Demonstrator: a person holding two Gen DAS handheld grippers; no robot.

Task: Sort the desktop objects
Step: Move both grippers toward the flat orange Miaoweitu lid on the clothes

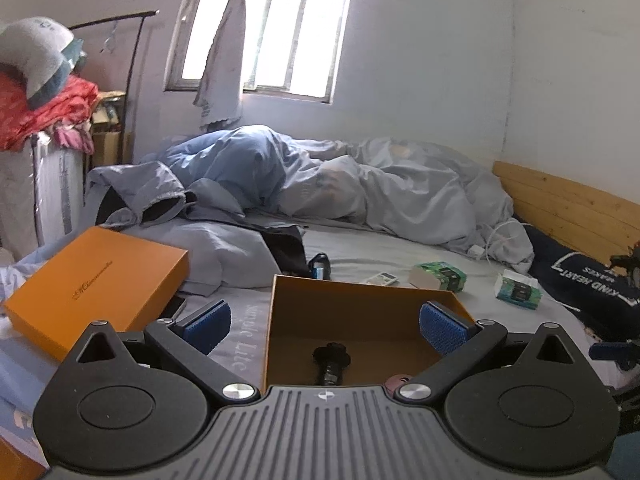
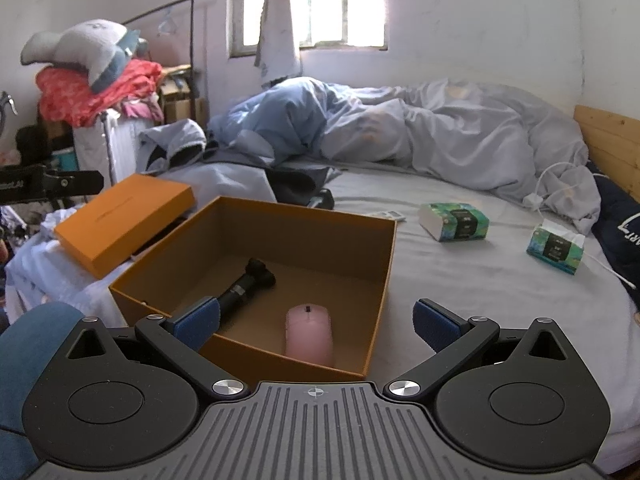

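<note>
We've got the bed (image 2: 460, 280) ahead of both sets of jaws, grey sheet mostly bare to the right of the open orange box (image 2: 384, 256). That box sits right in front of our right gripper (image 2: 316, 322), jaws wide apart and empty. Our left gripper (image 1: 325, 326) is spread open too, straddling the box's left wall. The lid (image 2: 120, 220) lies beyond-left. Inside, the black handle (image 2: 248, 284) runs diagonally, knob end far-right; the pink mouse (image 2: 309, 334) points away. Two tissue packs (image 2: 454, 221) sit far right.

Sunlit barred window (image 2: 308, 2), unmade bed (image 2: 460, 264)
</note>
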